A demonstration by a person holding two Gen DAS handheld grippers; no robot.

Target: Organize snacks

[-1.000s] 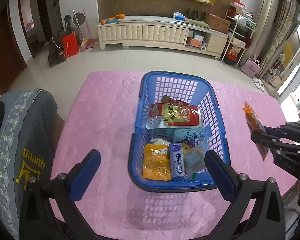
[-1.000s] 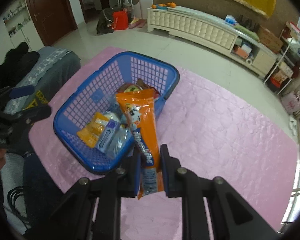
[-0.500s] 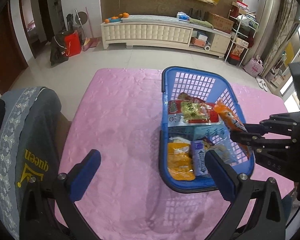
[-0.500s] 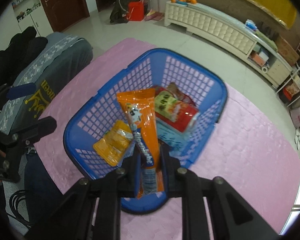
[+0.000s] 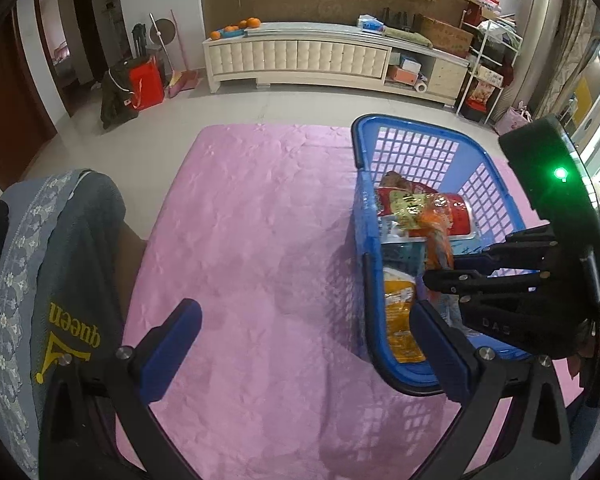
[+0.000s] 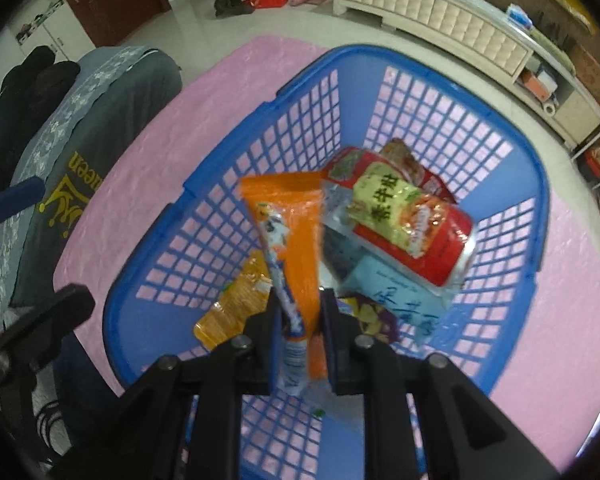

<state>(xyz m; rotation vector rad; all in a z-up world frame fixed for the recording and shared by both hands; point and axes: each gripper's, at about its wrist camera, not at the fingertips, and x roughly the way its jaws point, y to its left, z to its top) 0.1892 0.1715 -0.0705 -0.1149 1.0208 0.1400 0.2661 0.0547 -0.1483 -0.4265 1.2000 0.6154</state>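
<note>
The right gripper jaws pinch an orange snack packet above the blue basket; the left gripper jaws stand spread, beside it.

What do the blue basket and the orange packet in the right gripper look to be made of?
Blue basket: rigid moulded plastic by the look, with grid-perforated walls and a smooth, slightly glossy rim. Orange packet: thin printed film, probably plastic or foil laminate; it creases and stands slightly bent where the right gripper pinches it.
</note>
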